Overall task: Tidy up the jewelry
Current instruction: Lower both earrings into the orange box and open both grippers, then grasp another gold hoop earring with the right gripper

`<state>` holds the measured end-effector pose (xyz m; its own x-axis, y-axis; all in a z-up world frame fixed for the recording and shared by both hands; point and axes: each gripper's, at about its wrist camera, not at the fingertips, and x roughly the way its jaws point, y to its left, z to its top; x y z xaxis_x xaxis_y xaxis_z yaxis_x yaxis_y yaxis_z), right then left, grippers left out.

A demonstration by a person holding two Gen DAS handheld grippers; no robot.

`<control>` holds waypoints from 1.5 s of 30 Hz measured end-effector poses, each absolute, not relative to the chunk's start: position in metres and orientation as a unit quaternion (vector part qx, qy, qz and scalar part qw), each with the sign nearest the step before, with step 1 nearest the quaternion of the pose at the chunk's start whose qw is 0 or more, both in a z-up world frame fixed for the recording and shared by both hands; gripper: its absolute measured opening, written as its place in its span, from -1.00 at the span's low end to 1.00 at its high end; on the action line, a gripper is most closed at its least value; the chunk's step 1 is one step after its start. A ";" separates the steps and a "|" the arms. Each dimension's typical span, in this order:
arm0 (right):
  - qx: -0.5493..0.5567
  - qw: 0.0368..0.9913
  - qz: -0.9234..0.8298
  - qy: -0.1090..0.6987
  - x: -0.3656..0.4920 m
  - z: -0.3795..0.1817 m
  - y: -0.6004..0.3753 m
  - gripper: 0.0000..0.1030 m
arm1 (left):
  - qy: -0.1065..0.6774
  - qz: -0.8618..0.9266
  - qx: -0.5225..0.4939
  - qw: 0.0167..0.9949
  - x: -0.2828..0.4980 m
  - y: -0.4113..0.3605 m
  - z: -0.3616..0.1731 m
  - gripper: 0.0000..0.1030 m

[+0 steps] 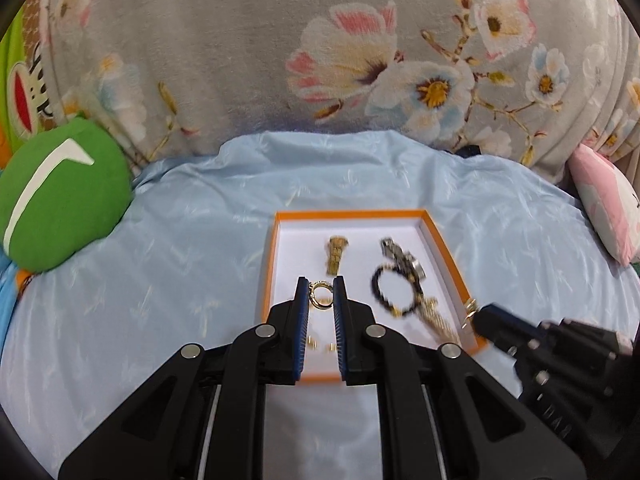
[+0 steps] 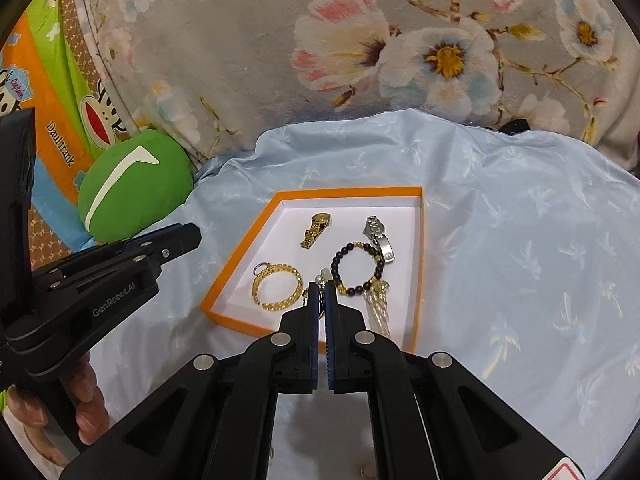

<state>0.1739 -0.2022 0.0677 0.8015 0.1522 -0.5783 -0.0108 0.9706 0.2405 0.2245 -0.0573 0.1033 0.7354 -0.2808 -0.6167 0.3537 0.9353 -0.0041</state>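
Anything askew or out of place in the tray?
The beaded bracelet overlaps the silver watch and the pale tassel rather than lying apart. Gold watch and gold chain bracelet lie separately.

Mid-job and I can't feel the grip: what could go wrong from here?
1. The right tool pinches a small gold piece only at its tips, near the orange tray's near edge. If it slips, it may land on the wrinkled blue cloth.
2. The beaded bracelet and its tassel lie right beside those tips and could snag.
3. The open left tool hovers near the gold chain bracelet and might nudge it.
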 end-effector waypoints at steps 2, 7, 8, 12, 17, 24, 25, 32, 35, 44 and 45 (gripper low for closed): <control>0.108 0.942 0.041 0.315 0.191 0.065 -0.201 -0.94 | 0.325 -0.173 0.060 0.928 0.246 -0.068 0.100 -0.78; 0.112 0.939 0.039 0.324 0.227 0.054 -0.205 -0.94 | 0.338 -0.171 0.068 0.923 0.285 -0.088 0.084 -0.78; 0.114 0.938 0.042 0.324 0.232 0.051 -0.206 -0.94 | 0.342 -0.171 0.066 0.922 0.292 -0.091 0.079 -0.78; 0.120 0.940 0.042 0.316 0.239 0.048 -0.212 -0.89 | 0.344 -0.172 0.050 0.922 0.306 -0.094 0.071 -0.63; 0.137 0.942 0.039 0.303 0.221 0.054 -0.223 -0.87 | 0.333 -0.149 0.035 0.930 0.296 -0.077 0.075 -0.37; 0.124 0.944 0.024 0.306 0.151 0.046 -0.226 -0.86 | 0.322 -0.134 0.045 0.936 0.227 -0.039 0.070 -0.12; 0.124 0.943 0.022 0.309 0.141 0.041 -0.226 -0.83 | 0.324 -0.135 0.044 0.935 0.217 -0.034 0.067 -0.08; 0.117 0.934 -0.005 0.338 0.083 0.005 -0.219 -0.63 | 0.370 -0.139 0.028 0.918 0.150 -0.010 0.025 -0.08; 0.113 0.931 -0.010 0.347 0.071 -0.002 -0.215 -0.60 | 0.384 -0.142 0.015 0.912 0.133 -0.007 0.016 -0.08; 0.132 0.917 -0.015 0.377 0.070 -0.014 -0.213 -0.39 | 0.367 -0.134 0.021 0.920 0.108 -0.008 0.016 0.28; 0.131 0.915 -0.016 0.380 0.071 -0.015 -0.212 -0.39 | 0.372 -0.134 0.022 0.918 0.109 -0.008 0.015 0.28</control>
<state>0.0710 -0.2123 -0.0149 0.7106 0.0709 -0.7000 0.1289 0.9650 0.2286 0.1091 -0.0080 0.0145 0.6870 -0.2303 -0.6892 0.2631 0.9629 -0.0595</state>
